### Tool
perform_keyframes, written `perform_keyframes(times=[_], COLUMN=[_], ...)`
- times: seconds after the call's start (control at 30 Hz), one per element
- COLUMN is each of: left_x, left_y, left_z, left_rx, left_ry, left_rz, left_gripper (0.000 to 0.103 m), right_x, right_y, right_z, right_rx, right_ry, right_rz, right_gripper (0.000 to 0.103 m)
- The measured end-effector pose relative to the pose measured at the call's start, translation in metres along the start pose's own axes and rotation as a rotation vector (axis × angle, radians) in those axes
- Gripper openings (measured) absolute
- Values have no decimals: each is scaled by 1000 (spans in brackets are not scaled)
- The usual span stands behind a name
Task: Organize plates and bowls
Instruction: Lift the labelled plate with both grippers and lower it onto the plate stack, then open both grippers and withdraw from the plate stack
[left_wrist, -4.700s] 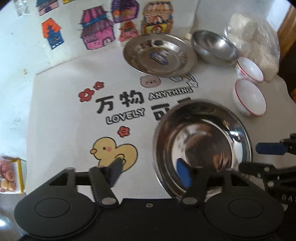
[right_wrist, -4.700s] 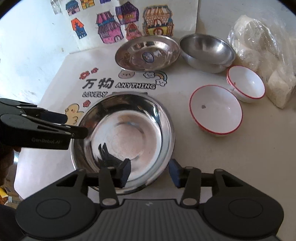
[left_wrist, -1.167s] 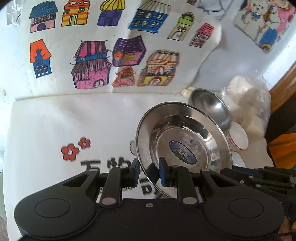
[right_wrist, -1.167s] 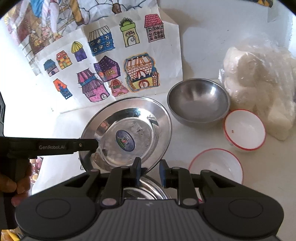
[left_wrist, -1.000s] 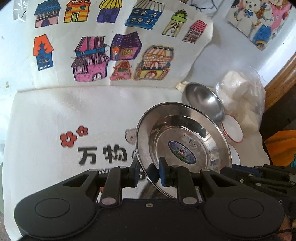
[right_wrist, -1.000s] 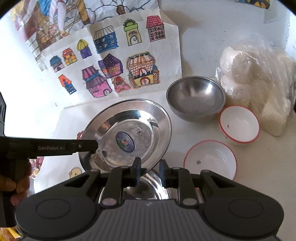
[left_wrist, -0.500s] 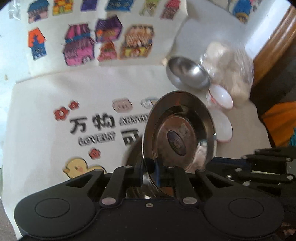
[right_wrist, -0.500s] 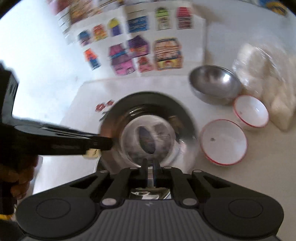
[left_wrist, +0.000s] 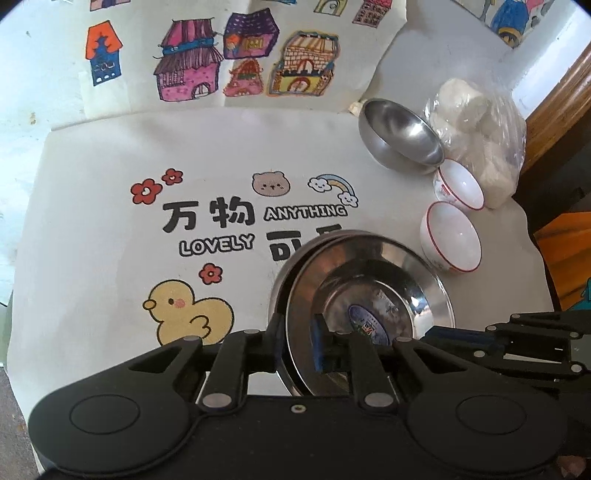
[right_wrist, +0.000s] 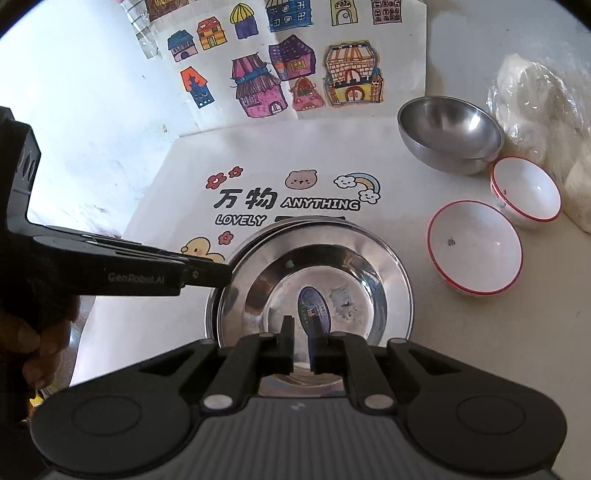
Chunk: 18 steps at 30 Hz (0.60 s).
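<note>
A small steel plate (left_wrist: 369, 295) with a blue sticker lies inside the large steel plate (left_wrist: 291, 258) on the printed mat. My left gripper (left_wrist: 297, 343) straddles the small plate's left rim. Its jaws are opening a touch, with the rim still between the pads. In the right wrist view, my right gripper (right_wrist: 301, 343) is shut on the near rim of the small plate (right_wrist: 314, 280). The left gripper (right_wrist: 218, 275) comes in from the left. Only a thin arc of the large plate (right_wrist: 295, 221) shows behind the small one.
A steel bowl (right_wrist: 448, 129) sits at the back right. Two white red-rimmed bowls (right_wrist: 474, 247) (right_wrist: 526, 192) stand right of the plates, next to a plastic bag of white lumps (left_wrist: 476, 136). House drawings lean on the wall behind. A hand (right_wrist: 33, 343) grips the left tool.
Both grippers brought the small plate back from the wall and down. It was tilted in the air. It now rests nearly flat in the large plate.
</note>
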<state>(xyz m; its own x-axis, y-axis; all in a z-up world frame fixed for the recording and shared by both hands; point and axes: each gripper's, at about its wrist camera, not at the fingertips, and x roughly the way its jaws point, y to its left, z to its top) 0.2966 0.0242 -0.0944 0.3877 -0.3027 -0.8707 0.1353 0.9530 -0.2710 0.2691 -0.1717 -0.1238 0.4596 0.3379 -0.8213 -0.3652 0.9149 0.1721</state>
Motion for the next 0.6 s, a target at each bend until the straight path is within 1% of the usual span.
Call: perform_keyframes(times=[0.13, 0.23, 0.27, 0.3, 0.33, 0.37, 0.4, 0.43, 0.47, 0.5, 0.53, 0.57, 0.6], left_x=[-5, -7, -8, -9, -10, -11, -12, -13, -13, -13, -13, -12, -12], left_y=[-1, -2, -2, -2, -2, -2, -2, -2, -2, -2, -3, -4, -5], left_z=[3, 6, 8, 8, 9, 10, 10, 11, 11, 12, 13, 14, 14], left_rx=[1, 2, 3, 4, 3, 2, 0, -1, -2, -2, -2, 2, 7], left_ry=[-19, -32, -36, -40, -45, -53, -60, -66, -70, -72, -70, -66, -65], left_rz=[5, 7, 10, 12, 16, 21, 24, 24, 23, 24, 25, 26, 25], left_gripper=[20, 32, 39, 47, 52, 63, 71, 74, 80, 86, 89, 92, 93], right_x=[-1, -3, -4, -5, -7, -8, -10, -11, -12, -14, -16, -18, -20], right_y=[-1, -3, -4, -5, -6, -7, -9, -10, -11, -13, -14, -16, -17], right_z=[4, 5, 6, 6, 6, 5, 5, 5, 4, 3, 3, 2, 1], right_rx=[7, 19, 24, 30, 36, 42, 48, 55, 63, 70, 79, 87, 96], right_ry=[-15, -28, -33, -37, -43, -49, -55, -60, -64, -69, -76, -82, -89], right_rz=[-4, -9, -11, -13, -18, -22, -25, -30, -37, -42, -47, -52, -59], right_gripper=[16, 17, 20, 28, 39, 43, 49, 57, 61, 68, 75, 80, 89])
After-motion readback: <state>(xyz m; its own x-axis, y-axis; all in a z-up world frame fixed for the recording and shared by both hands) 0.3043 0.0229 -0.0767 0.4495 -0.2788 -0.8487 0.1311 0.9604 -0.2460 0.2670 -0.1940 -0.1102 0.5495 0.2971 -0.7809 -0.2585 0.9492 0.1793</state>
